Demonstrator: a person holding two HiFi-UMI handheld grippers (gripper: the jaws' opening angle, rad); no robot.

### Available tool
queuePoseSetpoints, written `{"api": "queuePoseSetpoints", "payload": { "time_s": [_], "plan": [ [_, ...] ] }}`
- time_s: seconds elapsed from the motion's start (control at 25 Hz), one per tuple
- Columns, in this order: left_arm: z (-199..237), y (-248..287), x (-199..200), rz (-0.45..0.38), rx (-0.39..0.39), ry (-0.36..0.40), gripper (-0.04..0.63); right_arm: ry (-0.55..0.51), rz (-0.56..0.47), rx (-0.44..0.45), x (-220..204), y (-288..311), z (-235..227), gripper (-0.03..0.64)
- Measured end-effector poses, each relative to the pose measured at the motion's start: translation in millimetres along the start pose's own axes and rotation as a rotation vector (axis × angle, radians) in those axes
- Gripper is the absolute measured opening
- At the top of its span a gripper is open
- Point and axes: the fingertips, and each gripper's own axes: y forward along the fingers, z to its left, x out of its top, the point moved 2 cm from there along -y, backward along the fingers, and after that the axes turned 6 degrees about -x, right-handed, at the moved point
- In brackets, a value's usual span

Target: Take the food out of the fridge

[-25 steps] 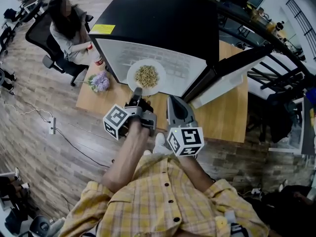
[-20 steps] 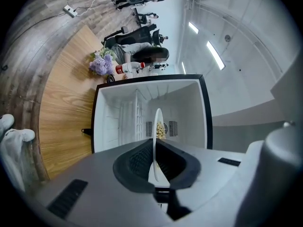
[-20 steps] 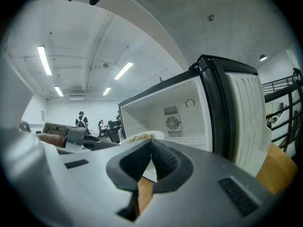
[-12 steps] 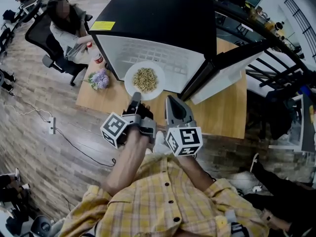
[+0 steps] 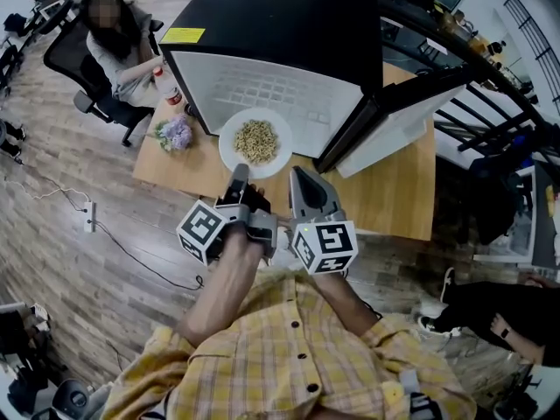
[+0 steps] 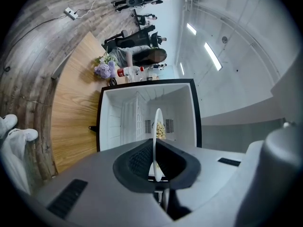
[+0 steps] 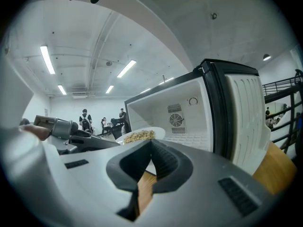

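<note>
Left gripper (image 5: 239, 176) pinches the rim of the plate (image 5: 231, 152) of food (image 5: 256, 140) before the open fridge (image 5: 289, 33). Right gripper (image 5: 300, 178), pressed together and empty, hovers beside it over the worktop's (image 5: 394, 191) near edge.

1. An open-plan office: left of the fridge (image 5: 289, 24) in the head view, a person (image 5: 122, 46) sits in a wheeled office chair (image 5: 66, 55).
2. Beyond the fridge, more people (image 7: 85, 119) stand under long ceiling strip lights (image 7: 47, 59).
3. A wood-plank floor (image 5: 79, 269) surrounds the fridge's wooden table (image 5: 394, 191). A power strip (image 5: 88, 218) with its cable lies to the left of the fridge.
4. Right of the fridge run black metal railings (image 5: 499, 129).
</note>
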Motion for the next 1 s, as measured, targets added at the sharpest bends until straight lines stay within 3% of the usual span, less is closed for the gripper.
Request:
{"api": "queuePoseSetpoints", "payload": {
  "time_s": [1.0],
  "plan": [
    [9.9, -24.8, 4.1, -0.023, -0.008, 0.006, 0.015, -0.017, -0.017, 0.004, -15.5, -14.5, 10.0, 0.006]
  ]
}}
